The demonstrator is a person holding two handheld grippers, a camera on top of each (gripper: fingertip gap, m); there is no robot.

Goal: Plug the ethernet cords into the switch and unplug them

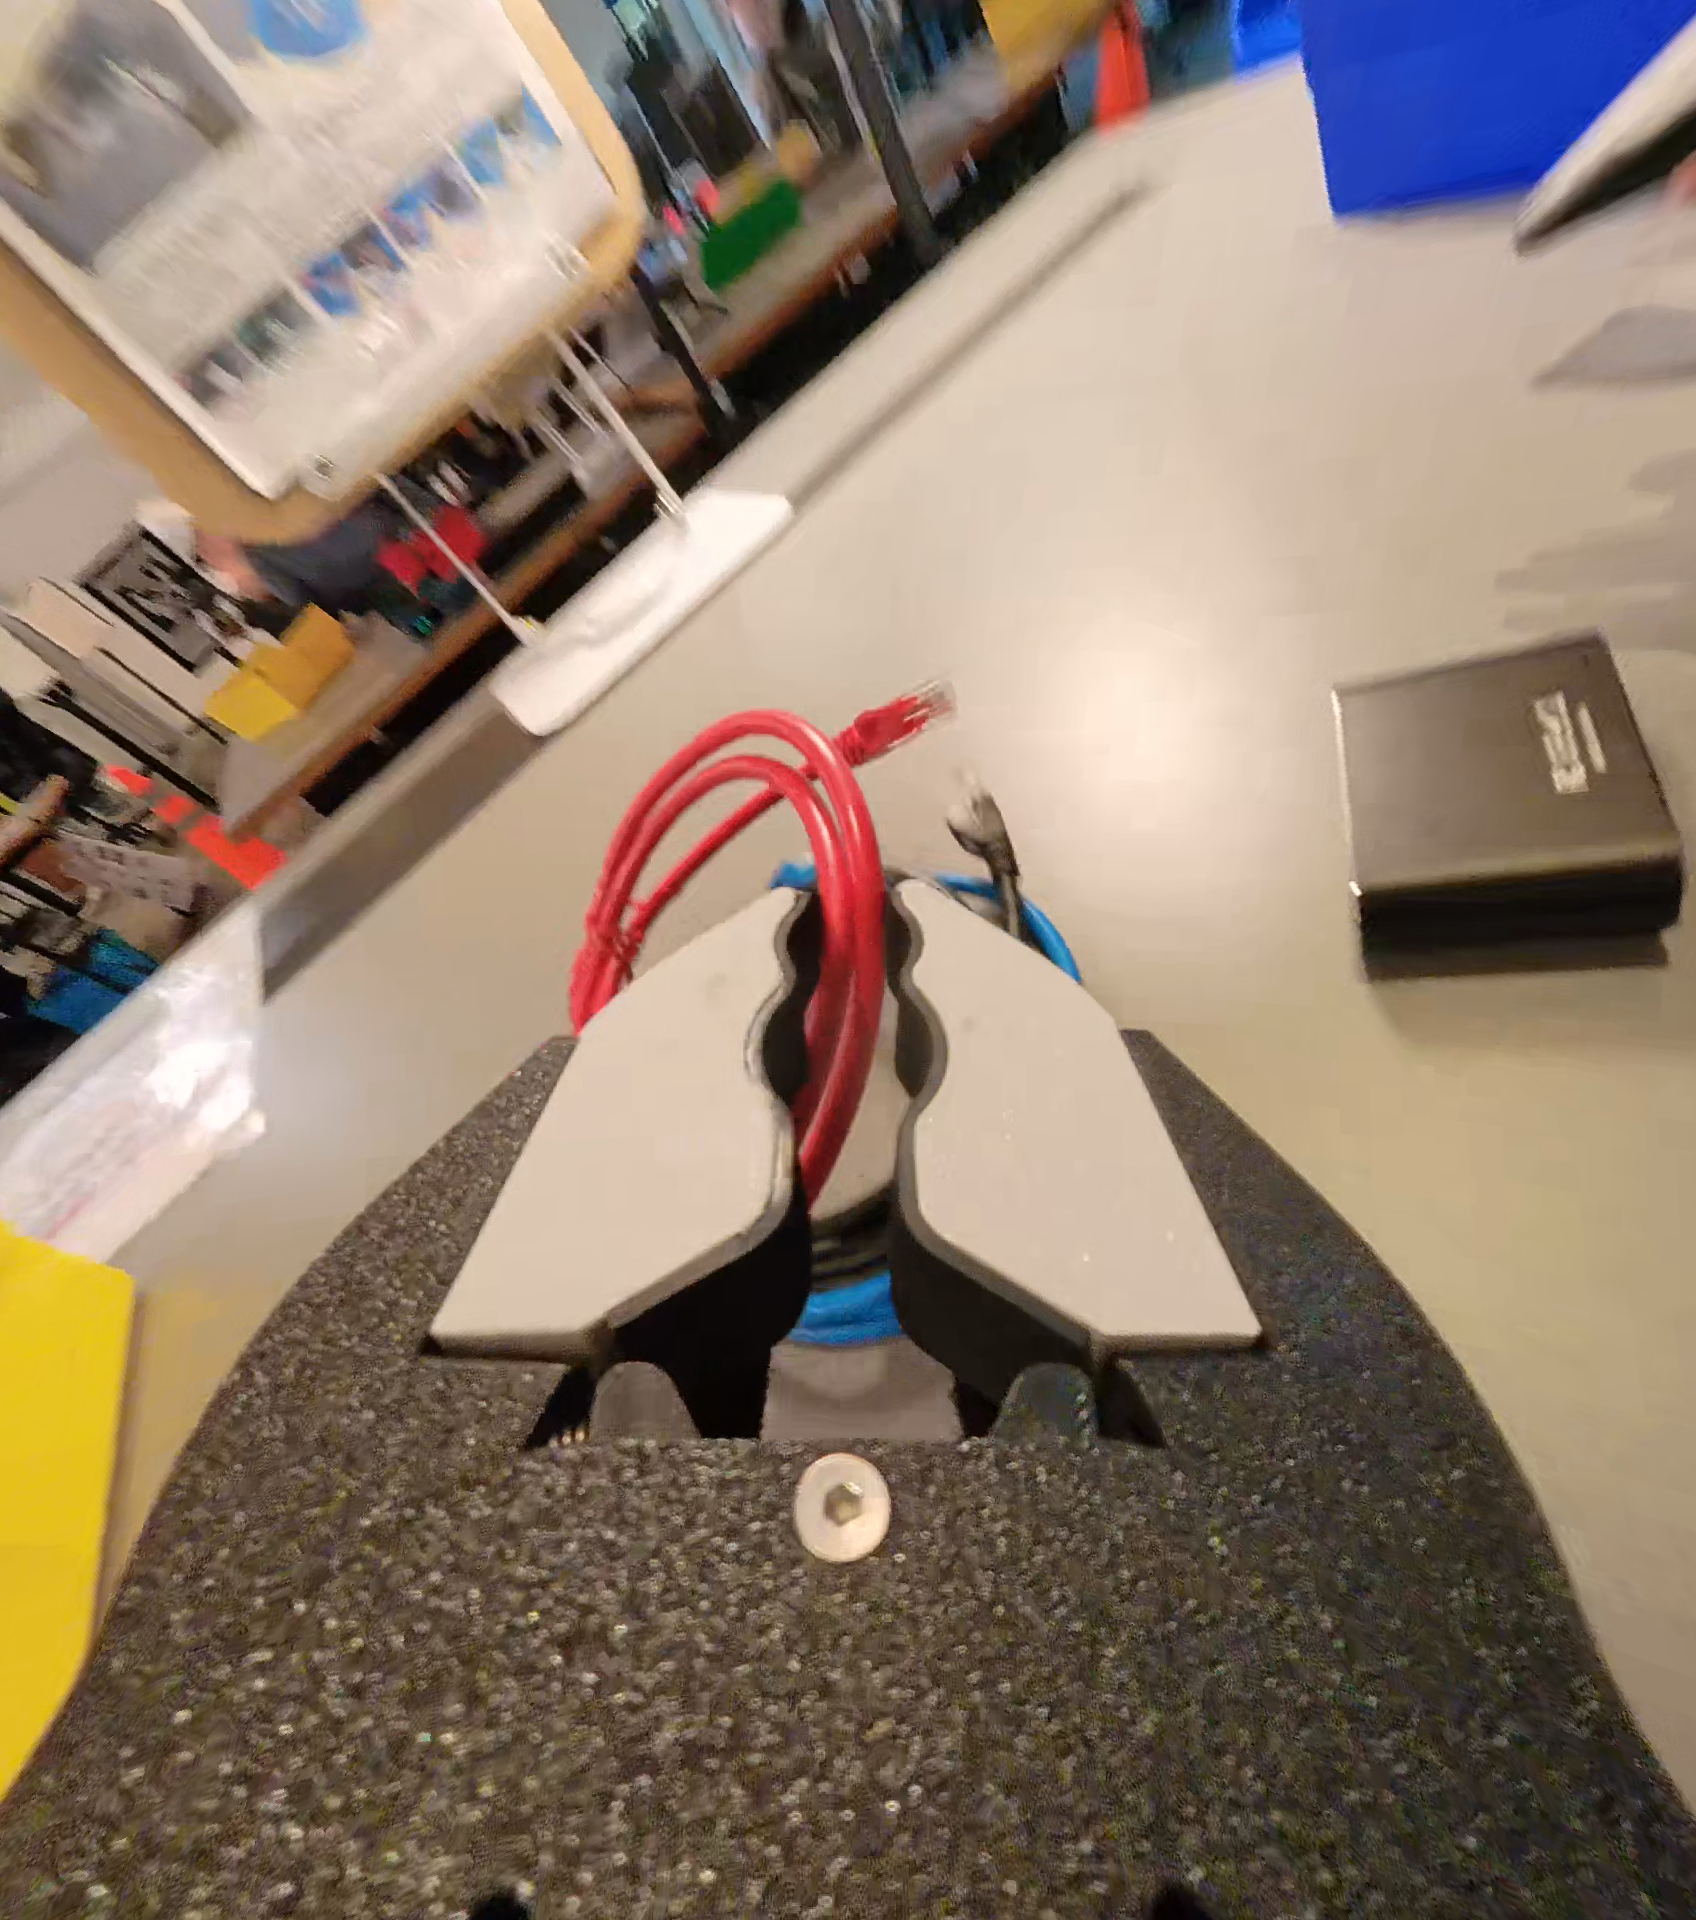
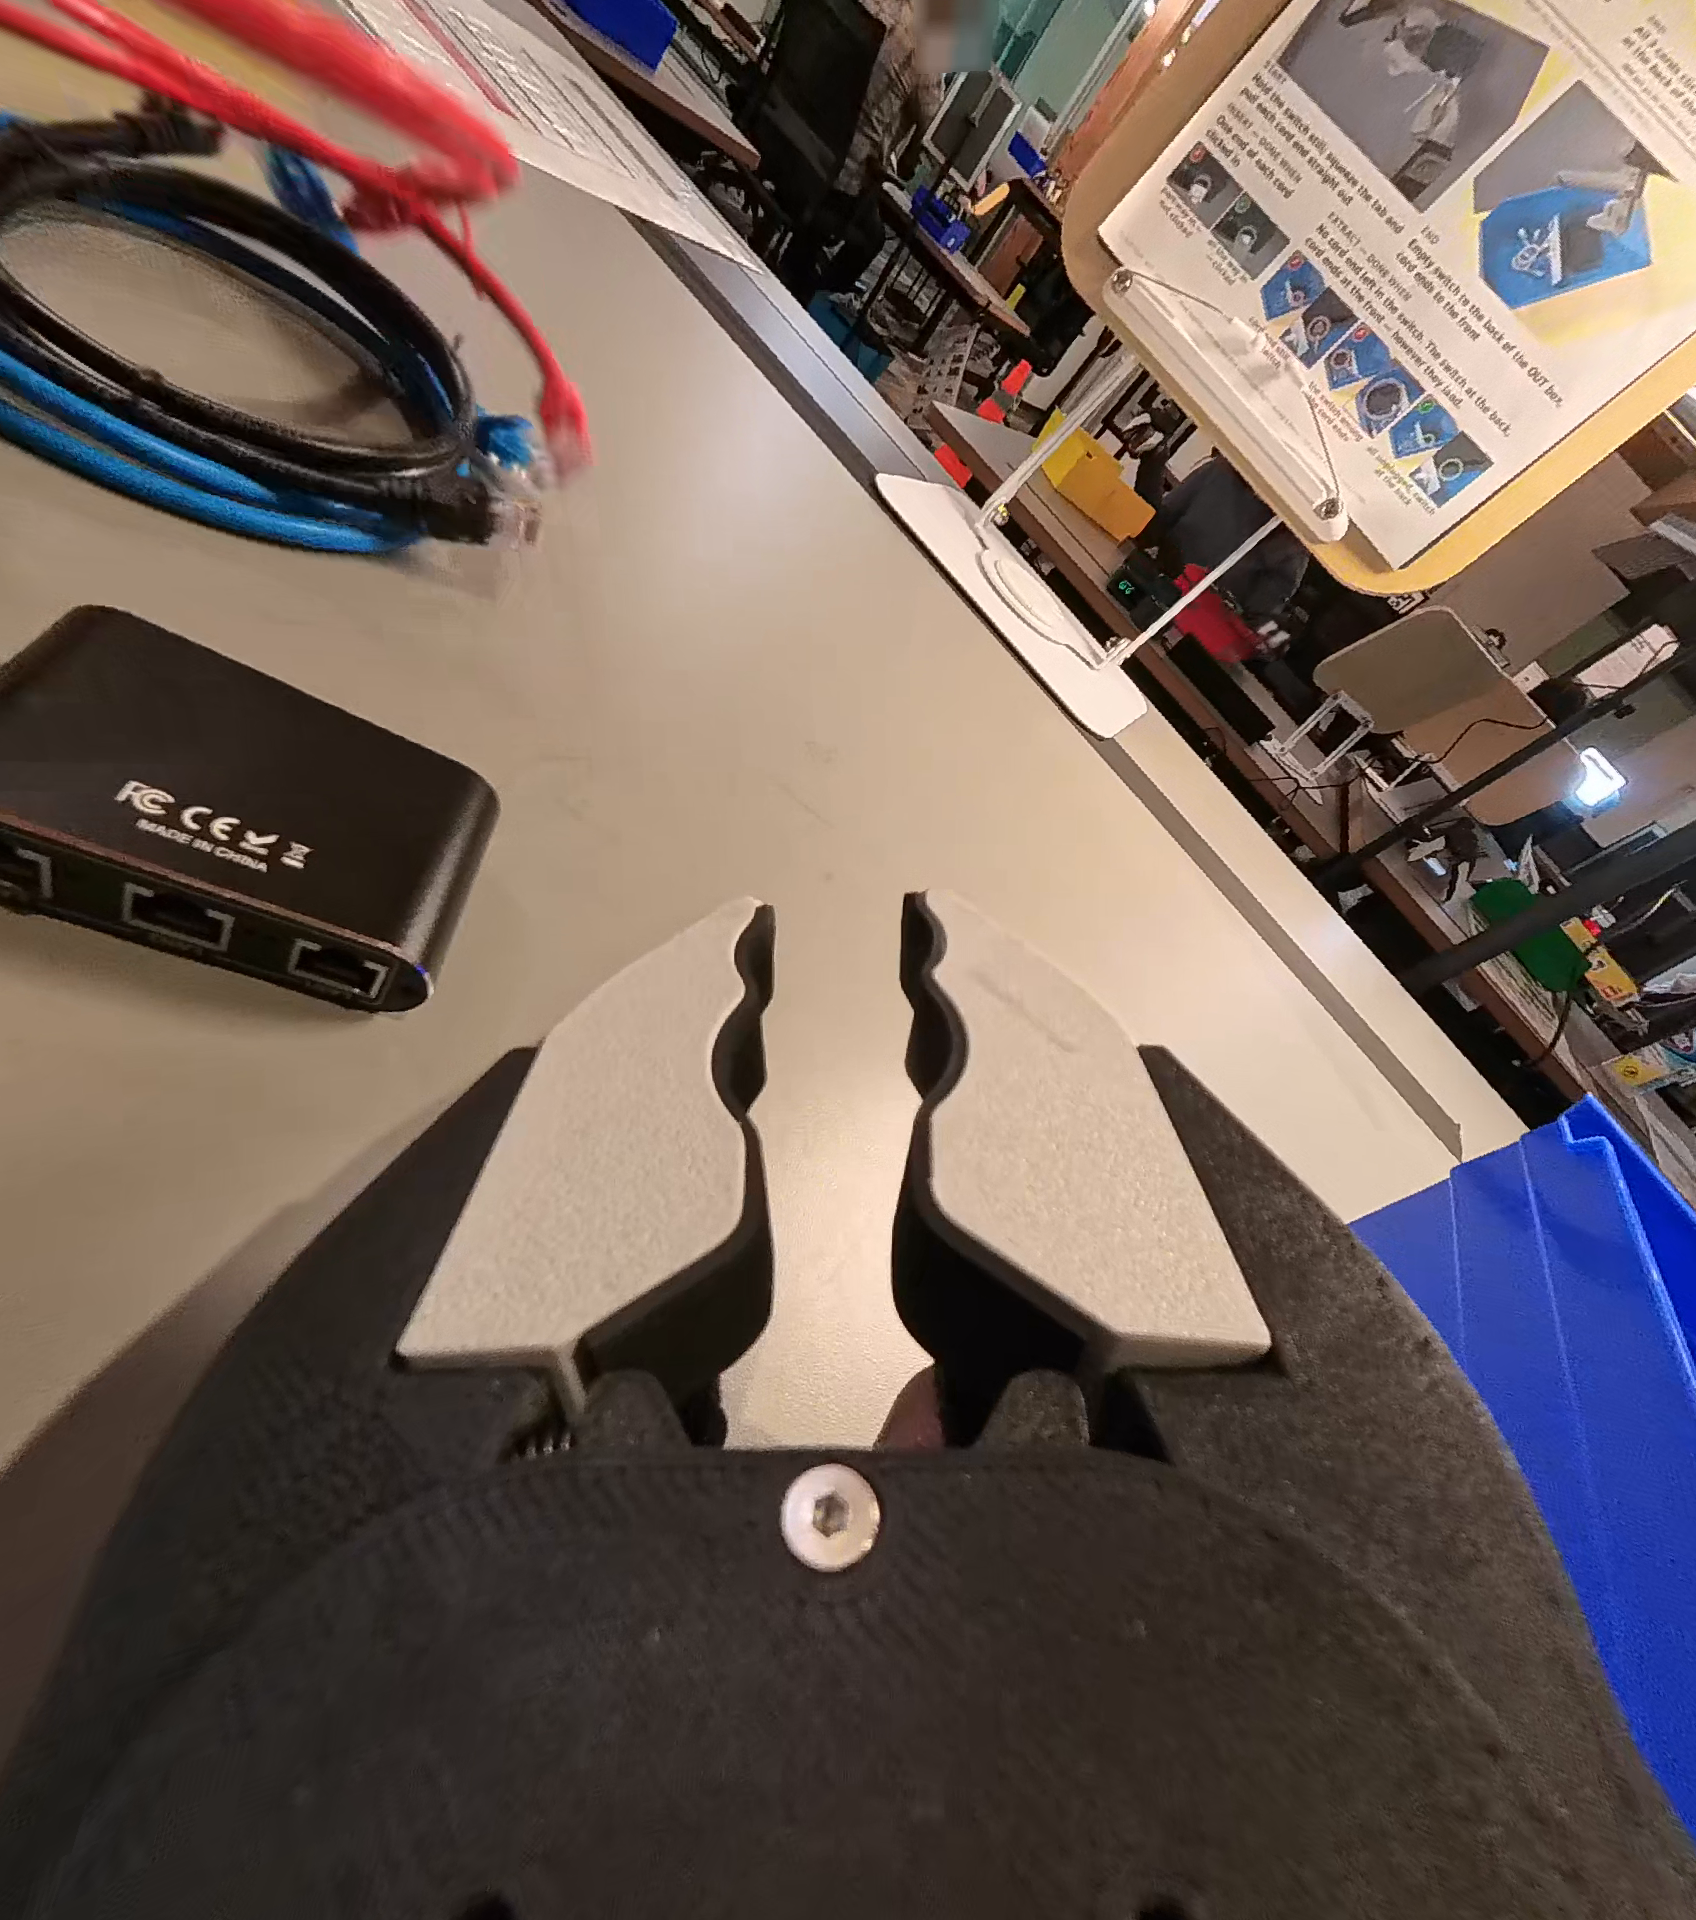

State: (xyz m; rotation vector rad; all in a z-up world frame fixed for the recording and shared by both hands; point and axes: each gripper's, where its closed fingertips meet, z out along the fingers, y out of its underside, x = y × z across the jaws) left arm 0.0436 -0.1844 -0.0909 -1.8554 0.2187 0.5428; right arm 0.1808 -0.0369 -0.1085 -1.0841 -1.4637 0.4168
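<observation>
Two grippers are in use. The left gripper [image 1: 849,899], lower centre of its view, has its fingers clamped on the coiled red cord [image 1: 828,831]; one red plug [image 1: 901,717] stands free above the fingertips. The blue cord [image 1: 1036,914] and black cord [image 1: 989,842] lie just behind on the table [image 1: 1135,520]. The right gripper [image 2: 839,914], lower centre of its view, has its fingers apart with nothing between them.

The switch [image 2: 200,769] lies flat at middle left of the right view, three ports facing the camera, all vacant. The blue and black coils sit at upper left.

Step in hand, by judgement: picking up the first cord; no insertion has begun. The next move calls for regripping near a plug, aligning it squarely with a port, and steadying the switch with the free gripper. The switch looks light and may slide under push force.
</observation>
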